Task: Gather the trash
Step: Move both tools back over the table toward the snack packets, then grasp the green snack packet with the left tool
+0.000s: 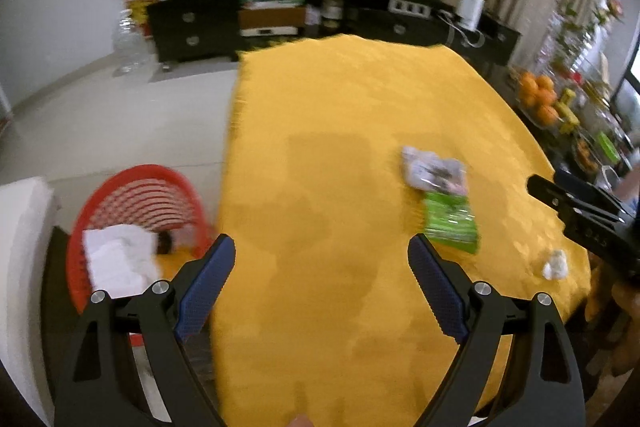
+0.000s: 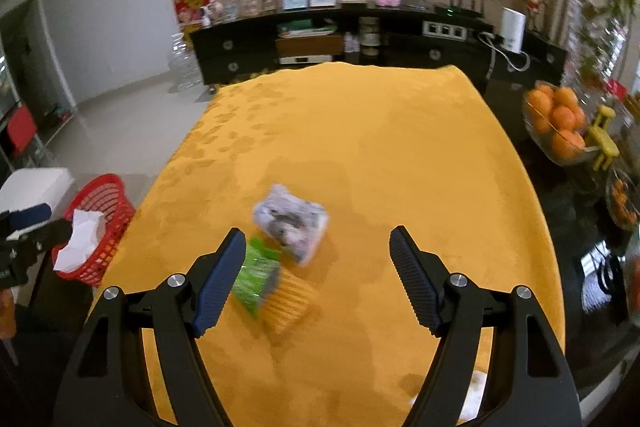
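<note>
Both grippers, left gripper [image 1: 322,255] and right gripper [image 2: 318,247], hang spread above green wrapper [image 2: 256,277] beside grey wrapper [image 2: 292,223].

The left wrist view looks forward and down along its own spread fingers from above the near left edge of the yellow tablecloth [image 1: 360,99]; it faces the dark TV cabinet [image 1: 280,23] at the far wall, with the red basket [image 1: 136,199] close below on its left. The right wrist view sits further right over the same cloth [image 2: 400,131], facing the same cabinet [image 2: 400,47] — the basket [image 2: 104,227] lies off at its left edge. Both views share the cloth, the grey wrapper [image 1: 434,171] [image 2: 290,223], the green packet [image 1: 450,223] [image 2: 256,275], the oranges [image 1: 538,95] [image 2: 558,117]; each catches the other gripper at its margin — the right gripper [image 1: 580,211] and the left gripper [image 2: 24,239].
</note>
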`<action>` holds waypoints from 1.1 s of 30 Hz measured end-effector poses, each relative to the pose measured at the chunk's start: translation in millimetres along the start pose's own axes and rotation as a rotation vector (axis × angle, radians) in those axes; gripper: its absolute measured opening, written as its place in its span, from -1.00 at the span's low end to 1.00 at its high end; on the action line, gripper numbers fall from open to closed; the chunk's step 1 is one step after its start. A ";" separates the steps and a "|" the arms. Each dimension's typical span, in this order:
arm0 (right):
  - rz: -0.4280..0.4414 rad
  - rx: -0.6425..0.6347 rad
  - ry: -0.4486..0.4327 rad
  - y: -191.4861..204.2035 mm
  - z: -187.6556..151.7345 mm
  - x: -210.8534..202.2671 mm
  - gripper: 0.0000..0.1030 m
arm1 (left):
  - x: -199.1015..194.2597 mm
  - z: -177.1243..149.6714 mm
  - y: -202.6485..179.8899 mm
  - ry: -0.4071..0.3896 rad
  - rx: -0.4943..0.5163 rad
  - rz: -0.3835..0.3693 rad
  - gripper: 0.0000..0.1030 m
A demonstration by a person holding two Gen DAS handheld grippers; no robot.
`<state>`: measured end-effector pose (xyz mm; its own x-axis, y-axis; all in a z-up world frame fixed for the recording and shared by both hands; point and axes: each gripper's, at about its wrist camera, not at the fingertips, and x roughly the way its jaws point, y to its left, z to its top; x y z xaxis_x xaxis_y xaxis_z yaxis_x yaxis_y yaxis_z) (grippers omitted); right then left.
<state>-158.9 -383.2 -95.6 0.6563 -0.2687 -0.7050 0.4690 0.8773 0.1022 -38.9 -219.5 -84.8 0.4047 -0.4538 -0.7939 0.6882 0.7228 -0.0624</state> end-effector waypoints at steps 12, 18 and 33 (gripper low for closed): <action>-0.049 0.163 -0.009 -62.7 -21.0 -7.6 0.40 | 60.9 6.9 -83.4 0.118 0.128 -0.167 0.65; -0.038 0.190 -0.013 -71.4 -24.2 -6.8 0.40 | 90.1 10.9 -99.1 0.159 0.136 -0.169 0.64; -0.026 0.204 0.025 -78.8 -33.6 9.1 0.40 | 103.6 11.8 -84.9 0.181 0.067 -0.187 -0.07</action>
<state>-209.8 -441.3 -133.6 0.6287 -0.2784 -0.7261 0.5973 0.7708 0.2216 -48.3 -334.0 -154.7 0.1570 -0.4714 -0.8679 0.7816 0.5965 -0.1826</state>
